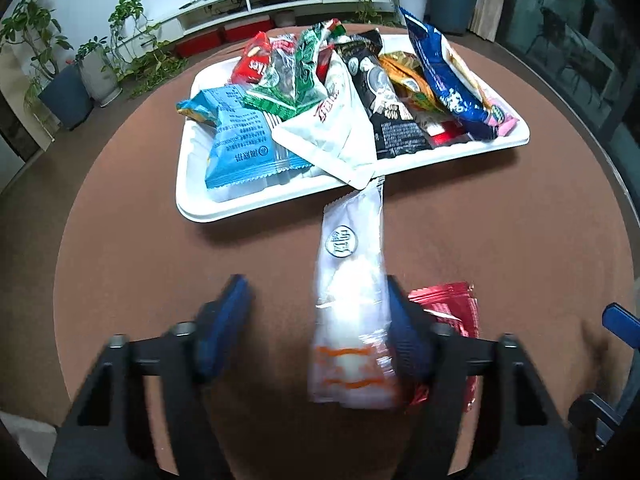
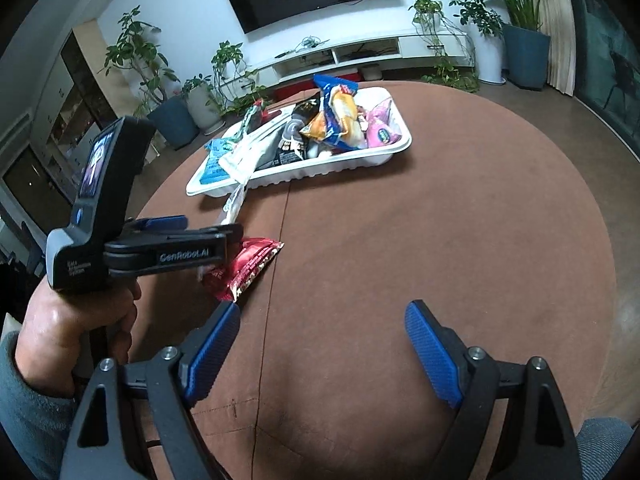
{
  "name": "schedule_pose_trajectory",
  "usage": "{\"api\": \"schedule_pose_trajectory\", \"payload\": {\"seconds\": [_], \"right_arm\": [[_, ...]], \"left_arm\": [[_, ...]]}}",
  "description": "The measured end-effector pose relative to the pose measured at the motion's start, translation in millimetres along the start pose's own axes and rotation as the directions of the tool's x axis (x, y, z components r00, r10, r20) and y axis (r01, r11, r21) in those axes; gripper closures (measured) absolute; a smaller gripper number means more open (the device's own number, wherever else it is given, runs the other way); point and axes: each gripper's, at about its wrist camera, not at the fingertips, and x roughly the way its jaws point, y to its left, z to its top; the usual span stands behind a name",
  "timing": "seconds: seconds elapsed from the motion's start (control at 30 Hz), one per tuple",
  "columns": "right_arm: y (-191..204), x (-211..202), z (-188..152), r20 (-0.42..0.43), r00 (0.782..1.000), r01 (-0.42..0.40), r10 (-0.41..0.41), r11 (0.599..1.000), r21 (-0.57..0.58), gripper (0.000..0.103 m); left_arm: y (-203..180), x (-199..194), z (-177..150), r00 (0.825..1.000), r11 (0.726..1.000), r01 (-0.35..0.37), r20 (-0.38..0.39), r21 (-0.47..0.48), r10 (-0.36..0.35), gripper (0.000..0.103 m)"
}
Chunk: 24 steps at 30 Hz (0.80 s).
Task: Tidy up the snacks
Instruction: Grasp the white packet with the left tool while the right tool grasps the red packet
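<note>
The left claw [image 1: 316, 312] stands wide apart, a white snack packet [image 1: 350, 280] leaning on its right finger [image 1: 406, 328], gripped by neither. Beside it a red packet [image 1: 452, 308] lies on the brown desk [image 1: 140, 240]. Only the left view shows the packet's printed face; the right view shows the left claw side-on and the red packet [image 2: 248, 268] beneath it. Beyond sits the white tray [image 2: 396, 152] heaped with snacks. The right claw [image 2: 322, 340] is spread wide, holding nothing.

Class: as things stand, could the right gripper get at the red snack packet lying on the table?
Probably yes: the right gripper is open and empty, the brown table before it bare. The red packet lies ahead-left, but the left gripper hovers over its near end.
</note>
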Motion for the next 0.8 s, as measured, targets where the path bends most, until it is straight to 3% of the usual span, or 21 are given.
{"api": "schedule_pose_trajectory", "payload": {"seconds": [0.23, 0.4, 0.8], "right_arm": [[21, 16, 9, -0.027, 1.000, 0.002, -0.003, 0.999, -0.040, 0.016], [45, 37, 21, -0.054, 0.999, -0.003, -0.001, 0.996, -0.084, 0.016], [74, 87, 29, -0.164, 0.985, 0.042, -0.061, 0.992, -0.118, 0.017]], "left_arm": [[13, 3, -3, 0.999, 0.999, 0.049, 0.005, -0.003, -0.049, 0.055], [26, 4, -4, 0.998, 0.998, 0.058, 0.005, -0.016, -0.058, 0.069], [66, 4, -16, 0.996, 0.992, 0.077, 0.048, -0.099, -0.072, 0.071]]}}
